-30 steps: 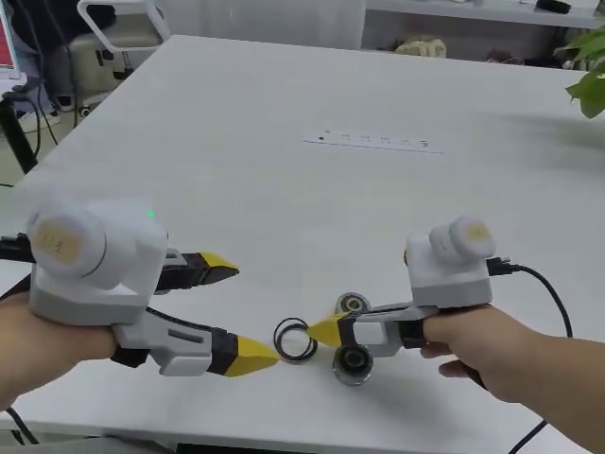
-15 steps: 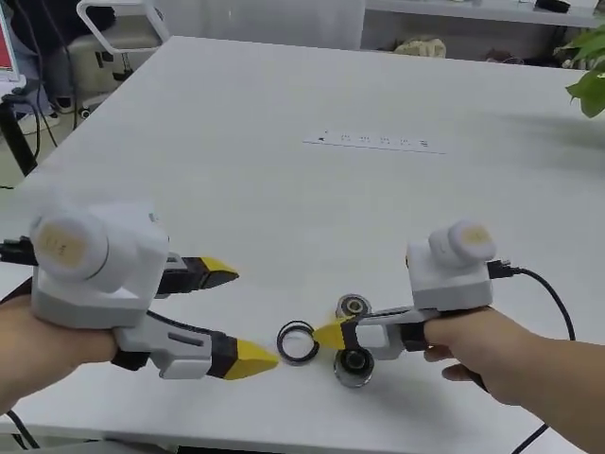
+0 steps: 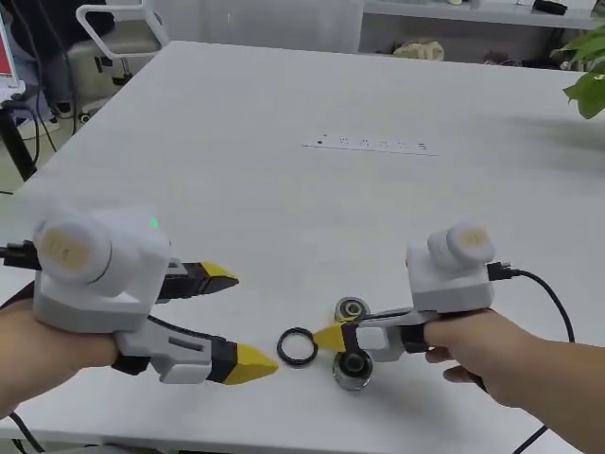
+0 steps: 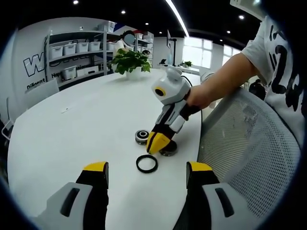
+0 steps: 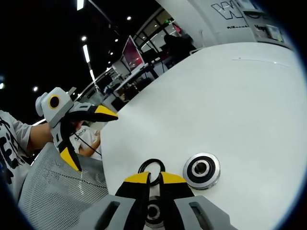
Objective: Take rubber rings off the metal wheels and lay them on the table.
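A black rubber ring (image 3: 297,346) lies flat on the white table (image 3: 284,189); it is also in the left gripper view (image 4: 146,163) and the right gripper view (image 5: 152,166). Two metal wheels sit just right of it, one farther back (image 3: 352,308) (image 4: 142,137) (image 5: 201,170) and one nearer (image 3: 351,369) (image 4: 169,150) (image 5: 153,211). My right gripper (image 3: 326,336) (image 5: 154,178) is shut, empty, its tip between the two wheels and beside the ring. My left gripper (image 3: 236,319) (image 4: 147,167) (image 5: 94,140) is open, left of the ring, holding nothing.
A flat strip with small markings (image 3: 371,144) lies mid-table. A green plant (image 3: 588,66) stands at the far right and a chair (image 3: 113,28) at the far left. The table's near edge runs just below the wheels; a mesh chair back (image 4: 240,143) is close behind.
The ring looked like two overlapping loops before and now lies as one flat circle. Both grippers have barely shifted.
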